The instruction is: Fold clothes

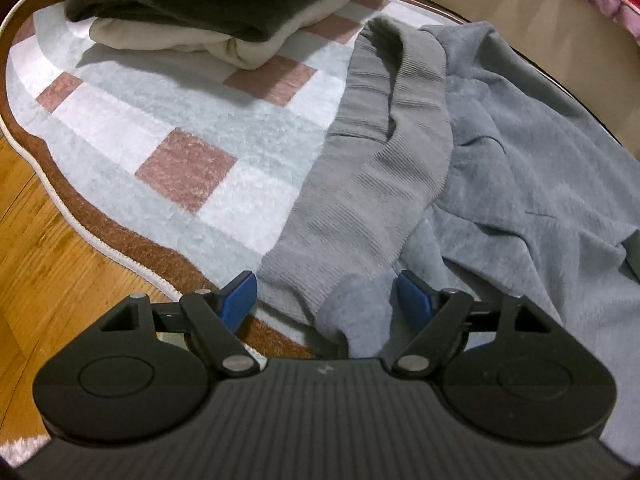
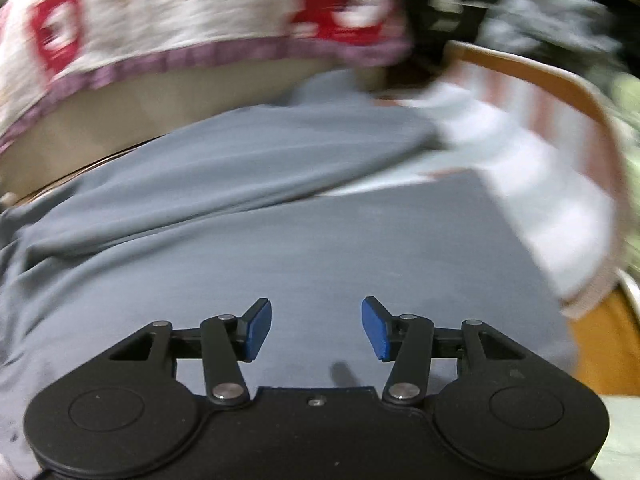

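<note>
Sweater [image 1: 500,168] under spread left gripper [image 1: 326,300], pads clear.

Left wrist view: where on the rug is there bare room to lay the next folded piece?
The checked rug lies bare between the folded stack at the top and the grey-blue garment on the right, out to its brown border. The right side is crowded with rumpled cloth.

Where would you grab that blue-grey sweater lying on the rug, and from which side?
Probably by the ribbed band of the blue-grey sweater, coming down from above at its near end. The band lies raised and doubled along the sweater's rug-side edge, a firmer ridge than the loose fleece. The left gripper is poised open right over that end; the right gripper, also open, is over flat cloth.
</note>
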Demonstrator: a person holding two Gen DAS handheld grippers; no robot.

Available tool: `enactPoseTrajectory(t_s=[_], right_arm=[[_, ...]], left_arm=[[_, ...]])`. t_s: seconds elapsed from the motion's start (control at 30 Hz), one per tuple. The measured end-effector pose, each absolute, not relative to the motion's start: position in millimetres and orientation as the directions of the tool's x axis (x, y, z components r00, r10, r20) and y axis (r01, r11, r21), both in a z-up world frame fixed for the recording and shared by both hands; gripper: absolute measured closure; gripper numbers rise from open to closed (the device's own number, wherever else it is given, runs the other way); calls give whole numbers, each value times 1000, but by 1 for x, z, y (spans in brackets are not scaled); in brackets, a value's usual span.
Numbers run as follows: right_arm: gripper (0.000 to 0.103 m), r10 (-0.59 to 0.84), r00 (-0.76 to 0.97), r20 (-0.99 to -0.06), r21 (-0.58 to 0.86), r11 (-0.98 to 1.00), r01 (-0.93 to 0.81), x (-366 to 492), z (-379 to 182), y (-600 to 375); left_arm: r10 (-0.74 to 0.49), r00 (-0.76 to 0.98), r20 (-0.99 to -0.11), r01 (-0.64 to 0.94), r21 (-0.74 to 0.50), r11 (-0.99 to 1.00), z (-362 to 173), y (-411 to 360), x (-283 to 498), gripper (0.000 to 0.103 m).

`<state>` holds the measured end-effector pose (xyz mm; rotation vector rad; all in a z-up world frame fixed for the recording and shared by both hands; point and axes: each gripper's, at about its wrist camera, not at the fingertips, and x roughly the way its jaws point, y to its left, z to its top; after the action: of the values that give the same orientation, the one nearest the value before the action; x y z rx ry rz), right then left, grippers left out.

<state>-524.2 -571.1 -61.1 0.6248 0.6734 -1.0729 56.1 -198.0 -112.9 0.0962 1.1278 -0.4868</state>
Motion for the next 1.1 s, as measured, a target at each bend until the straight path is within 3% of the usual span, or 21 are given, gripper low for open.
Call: enactPoseTrajectory(t_s=[0.1,0.23,0.33,0.43,0.6,0.63,0.8,0.87,0.9,0.93,0.97,1.0,1.1], right_arm=[[42,-602,228,-766,87,254,963,-573,-67,-574],[41,-544,247,-802,190,160,969,-614,-85,-579],[38,-492,315,-812,281,145,949,-618,-97,-578],[38,-484,286,-827,242,152,958,-609,-94,-566],[31,-486,324,-812,252,209,945,-601,-88,-556],[31,-497,337,-800,270,203,941,-602,-92,-560],[30,-528,332,-782,344,78,936,-605,-133,-592],[41,-556,331,-763,350,76,934,-603,-134,-596],[72,-574,339,-746,355,87,931,-602,-133,-596],[89,-592,346,-728,360,99,928,-602,-131,-596],[90,-622,354,-698,365,117,924,-603,-125,-594],[101,-653,362,-665,368,135,920,-604,-119,-590],[101,-713,325,-621,287,179,941,-601,-99,-584]], left_arm=[[-385,266,-884,400,-262,878,-114,-195,55,26],[-389,243,-888,404,-272,873,-116,-200,50,29],[-382,229,-895,370,-283,885,-119,-202,49,30],[-400,225,-889,280,-334,900,-126,-193,48,31],[-413,353,-840,316,-308,897,-114,-195,34,44],[-418,373,-828,329,-303,894,-111,-196,32,50],[-414,387,-824,293,-315,903,-106,-189,35,52],[-391,427,-815,226,-322,919,-100,-176,31,49],[-365,461,-809,187,-314,931,-96,-168,29,47],[-341,493,-800,151,-308,939,-93,-161,25,42],[-330,502,-799,128,-309,942,-91,-156,25,34],[-334,484,-809,125,-314,941,-92,-154,26,31],[-353,387,-852,162,-314,936,-102,-162,31,26]])
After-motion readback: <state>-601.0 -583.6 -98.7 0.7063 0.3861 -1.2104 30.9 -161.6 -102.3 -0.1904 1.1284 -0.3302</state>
